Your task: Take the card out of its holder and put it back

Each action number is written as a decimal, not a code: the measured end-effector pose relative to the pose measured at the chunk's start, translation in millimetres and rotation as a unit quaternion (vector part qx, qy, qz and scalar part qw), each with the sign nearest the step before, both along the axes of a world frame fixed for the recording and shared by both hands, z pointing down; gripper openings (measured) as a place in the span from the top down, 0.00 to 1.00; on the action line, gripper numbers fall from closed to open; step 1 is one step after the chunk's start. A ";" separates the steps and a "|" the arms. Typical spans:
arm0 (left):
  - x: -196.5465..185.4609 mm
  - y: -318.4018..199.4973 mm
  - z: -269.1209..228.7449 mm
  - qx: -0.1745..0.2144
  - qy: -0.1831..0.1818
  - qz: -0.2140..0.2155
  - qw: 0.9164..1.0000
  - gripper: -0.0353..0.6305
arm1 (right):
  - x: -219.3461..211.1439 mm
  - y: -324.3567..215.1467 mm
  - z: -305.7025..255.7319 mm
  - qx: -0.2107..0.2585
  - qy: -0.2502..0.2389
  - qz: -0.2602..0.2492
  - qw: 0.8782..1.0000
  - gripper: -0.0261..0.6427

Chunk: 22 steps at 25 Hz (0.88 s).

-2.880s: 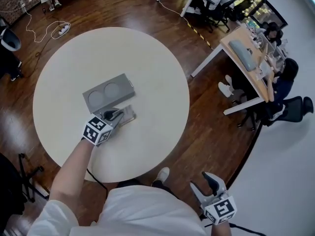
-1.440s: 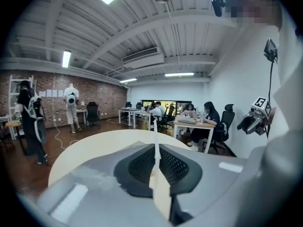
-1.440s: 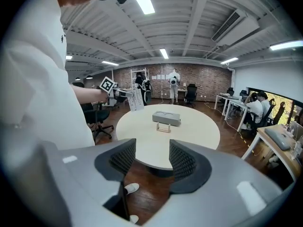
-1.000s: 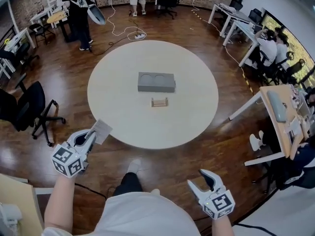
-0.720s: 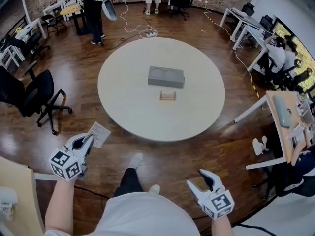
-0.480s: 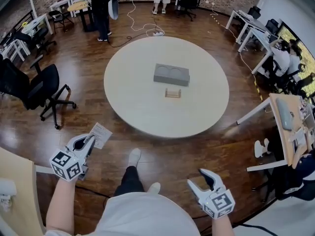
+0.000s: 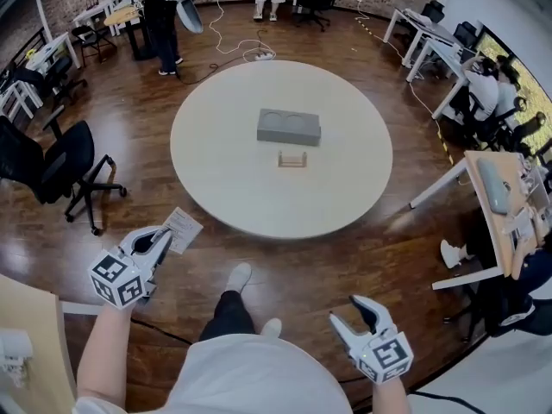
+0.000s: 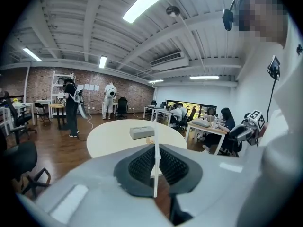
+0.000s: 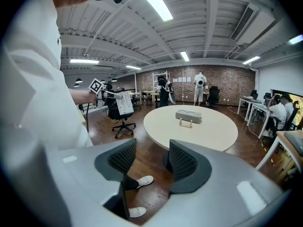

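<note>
My left gripper (image 7: 162,242) is shut on a white printed card (image 7: 182,228), held low at the left, well short of the round table (image 7: 345,197). In the left gripper view the card (image 8: 155,167) stands edge-on between the pads. The small wooden card holder (image 7: 292,159) stands empty near the table's middle, just in front of a grey block (image 7: 288,127) with two round recesses. My right gripper (image 7: 360,317) hangs open and empty at the lower right, away from the table; its own view shows a wide gap at the right gripper (image 9: 152,162), with the holder (image 9: 185,122) far off.
A black office chair (image 7: 53,166) stands on the wood floor to the left. Desks with seated people (image 7: 483,84) line the right side. Standing people and cables are beyond the table's far edge. My feet (image 7: 239,276) are below.
Since the earliest frame the card has left its holder and I have stepped back from the table. Over the last second the view has only drifted slightly; both grippers keep their places.
</note>
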<state>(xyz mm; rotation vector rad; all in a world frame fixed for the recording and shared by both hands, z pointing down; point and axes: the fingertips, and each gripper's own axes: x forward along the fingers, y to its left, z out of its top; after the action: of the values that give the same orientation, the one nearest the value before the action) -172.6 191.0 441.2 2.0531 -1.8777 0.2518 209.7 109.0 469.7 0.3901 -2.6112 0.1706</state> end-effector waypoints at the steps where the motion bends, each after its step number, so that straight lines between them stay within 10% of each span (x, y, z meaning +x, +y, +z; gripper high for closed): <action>1: 1.0 -11.6 -1.3 0.001 -0.004 0.014 1.000 0.92 | 0.9 -1.8 0.0 0.000 0.003 0.005 1.000 0.62; 10: 3.3 -152.6 -15.1 0.015 -0.026 0.149 0.988 0.92 | 4.6 -37.6 -7.1 0.001 0.009 0.087 0.996 0.62; 22: 7.4 -344.5 8.2 0.012 -0.048 0.313 0.948 0.92 | -19.6 -77.6 -15.9 0.000 0.020 0.236 0.972 0.62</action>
<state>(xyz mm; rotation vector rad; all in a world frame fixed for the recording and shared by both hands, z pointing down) -165.2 -153.6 449.3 2.6427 -1.2170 0.4903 190.1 31.4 453.8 0.9993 -2.4356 0.3150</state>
